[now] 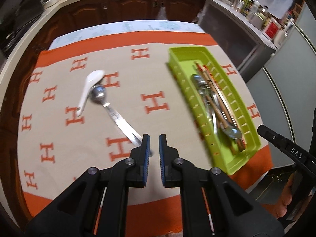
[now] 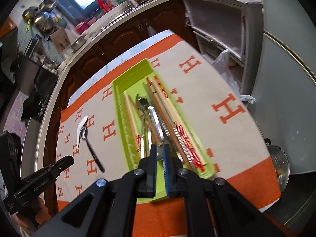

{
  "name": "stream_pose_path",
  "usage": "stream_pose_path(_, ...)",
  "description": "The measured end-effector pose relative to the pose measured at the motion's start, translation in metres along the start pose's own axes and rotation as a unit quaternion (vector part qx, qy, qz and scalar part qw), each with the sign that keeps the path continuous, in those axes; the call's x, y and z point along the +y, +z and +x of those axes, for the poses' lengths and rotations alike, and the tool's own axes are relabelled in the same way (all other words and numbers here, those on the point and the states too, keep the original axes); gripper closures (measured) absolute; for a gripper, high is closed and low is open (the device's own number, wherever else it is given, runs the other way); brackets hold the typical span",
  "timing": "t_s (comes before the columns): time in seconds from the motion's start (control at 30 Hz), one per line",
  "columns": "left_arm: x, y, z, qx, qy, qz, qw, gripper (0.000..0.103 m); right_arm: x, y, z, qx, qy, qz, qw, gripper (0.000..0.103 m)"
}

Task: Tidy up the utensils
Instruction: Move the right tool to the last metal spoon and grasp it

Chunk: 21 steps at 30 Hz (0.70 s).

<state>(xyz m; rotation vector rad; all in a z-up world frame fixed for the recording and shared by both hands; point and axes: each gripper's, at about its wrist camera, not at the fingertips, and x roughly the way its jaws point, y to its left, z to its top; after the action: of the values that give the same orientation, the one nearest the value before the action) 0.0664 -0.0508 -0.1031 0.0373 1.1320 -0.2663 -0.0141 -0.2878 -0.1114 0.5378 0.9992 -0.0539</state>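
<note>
On the H-patterned tablecloth (image 1: 138, 69) a metal spoon (image 1: 110, 108) lies diagonally, its bowl touching a white ceramic spoon (image 1: 90, 86). My left gripper (image 1: 154, 140) hovers over the end of the metal spoon's handle, slightly open, nothing between its pads. A green tray (image 1: 183, 85) on the right holds chopsticks and metal cutlery. My right gripper (image 2: 160, 151) hangs over the near end of the tray (image 2: 118, 106), narrowly open and holding nothing. The two spoons (image 2: 85, 132) also show at the left of the right wrist view.
Dark wooden cabinets (image 1: 126, 6) under a counter run behind the table. A grey fridge (image 2: 286, 79) and an open shelf unit (image 2: 221, 29) stand to the right. A metal pot (image 2: 280, 162) sits low beside the table's right edge.
</note>
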Motion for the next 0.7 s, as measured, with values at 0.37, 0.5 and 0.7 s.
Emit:
stream_pose_path(0.37,0.07,-0.016,-0.018,-0.02,0.028,-0.052,0.9981,0.096,0.066,-0.008,0.011,0.015,0.021,-0.074,0.997,0.096)
stream_pose_path(0.5,0.095,-0.022,-0.019,-0.023,0.028,-0.068,0.997,0.096,0.091,-0.01,0.019,0.032,0.026,-0.102,0.994,0.096)
stream_pose_path(0.7,0.126,-0.031,-0.01,-0.014,0.028,-0.092,0.9953,0.096,0.13,-0.013,0.036,0.057,0.038,-0.16,0.985,0.095)
